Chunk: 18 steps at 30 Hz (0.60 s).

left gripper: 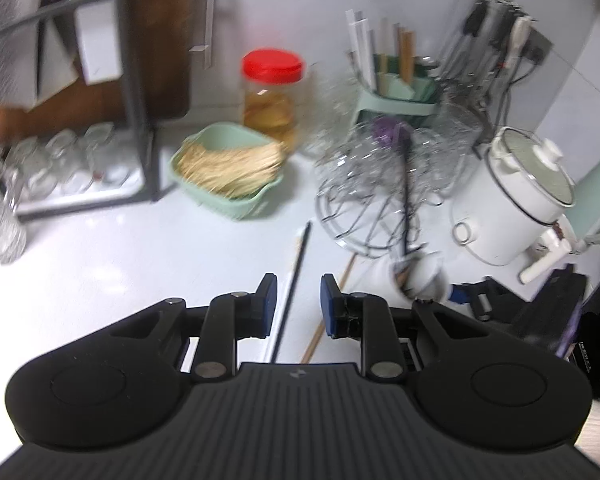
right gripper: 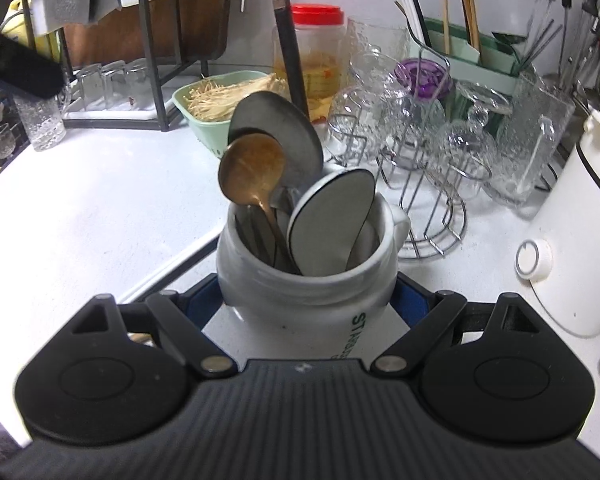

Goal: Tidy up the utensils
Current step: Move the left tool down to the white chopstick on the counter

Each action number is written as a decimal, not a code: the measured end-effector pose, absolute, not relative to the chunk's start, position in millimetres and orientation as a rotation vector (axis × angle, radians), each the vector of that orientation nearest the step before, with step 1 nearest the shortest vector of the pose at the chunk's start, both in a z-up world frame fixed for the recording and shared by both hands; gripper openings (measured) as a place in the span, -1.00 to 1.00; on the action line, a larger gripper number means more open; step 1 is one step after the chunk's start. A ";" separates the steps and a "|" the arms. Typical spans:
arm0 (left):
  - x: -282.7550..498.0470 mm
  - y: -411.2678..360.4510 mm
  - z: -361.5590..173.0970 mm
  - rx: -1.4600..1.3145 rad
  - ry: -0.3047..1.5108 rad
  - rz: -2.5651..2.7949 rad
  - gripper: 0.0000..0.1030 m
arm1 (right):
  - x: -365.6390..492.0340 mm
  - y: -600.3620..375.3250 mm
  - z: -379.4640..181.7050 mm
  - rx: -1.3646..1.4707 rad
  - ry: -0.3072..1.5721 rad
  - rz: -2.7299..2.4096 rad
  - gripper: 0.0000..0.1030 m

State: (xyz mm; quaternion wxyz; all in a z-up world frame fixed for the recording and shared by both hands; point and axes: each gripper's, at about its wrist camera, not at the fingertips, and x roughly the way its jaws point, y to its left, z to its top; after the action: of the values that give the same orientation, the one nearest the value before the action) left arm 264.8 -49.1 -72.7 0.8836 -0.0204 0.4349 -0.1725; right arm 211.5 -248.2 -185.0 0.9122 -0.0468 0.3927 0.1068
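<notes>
My left gripper (left gripper: 299, 292) hovers open over the white counter, nothing between its blue pads. Below the gap lie a black chopstick (left gripper: 297, 266) and a white one beside it. A wooden chopstick (left gripper: 318, 332) lies slanted just to the right. My right gripper (right gripper: 306, 296) is shut on a white mug (right gripper: 260, 268), its pads pressing on both sides. The mug holds a wooden spoon (right gripper: 252, 168), a metal ladle (right gripper: 284, 128) with a long black handle, and a white flat spoon (right gripper: 332, 216). The left wrist view shows this mug (left gripper: 424, 276) at the right.
A green basket (left gripper: 244, 208) of pale strands and a red-lidded jar (left gripper: 272, 92) stand at the back. A wire rack (left gripper: 380, 184) of glasses, a green utensil holder (left gripper: 396, 92) and a white cooker (left gripper: 516, 200) fill the right. A black shelf (left gripper: 136, 120) with glasses stands left.
</notes>
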 end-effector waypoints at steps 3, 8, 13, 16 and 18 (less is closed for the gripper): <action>269.0 -35.4 -85.8 -0.007 0.928 -0.353 -0.48 | 208.2 -250.7 -186.4 -0.073 0.839 0.214 0.71; 281.5 -18.0 -116.1 0.045 0.989 -0.386 -0.47 | 199.7 -254.6 -187.8 -0.027 0.888 0.219 0.71; 283.5 -14.9 -144.2 0.083 1.037 -0.429 -0.47 | 197.3 -255.7 -188.2 0.006 0.962 0.222 0.71; 280.0 -17.9 -160.2 0.093 1.076 -0.447 -0.47 | 200.8 -255.9 -182.4 -0.008 0.957 0.223 0.71; 276.9 -19.4 -167.3 0.090 1.081 -0.457 -0.47 | 206.1 -256.4 -179.3 -0.025 0.978 0.217 0.71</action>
State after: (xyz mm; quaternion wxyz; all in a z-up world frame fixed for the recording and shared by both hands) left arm 276.9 -19.4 -167.3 0.8318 0.0426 0.5097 -0.2155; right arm 206.1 -256.4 -179.3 0.8772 -0.0120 0.4686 0.1040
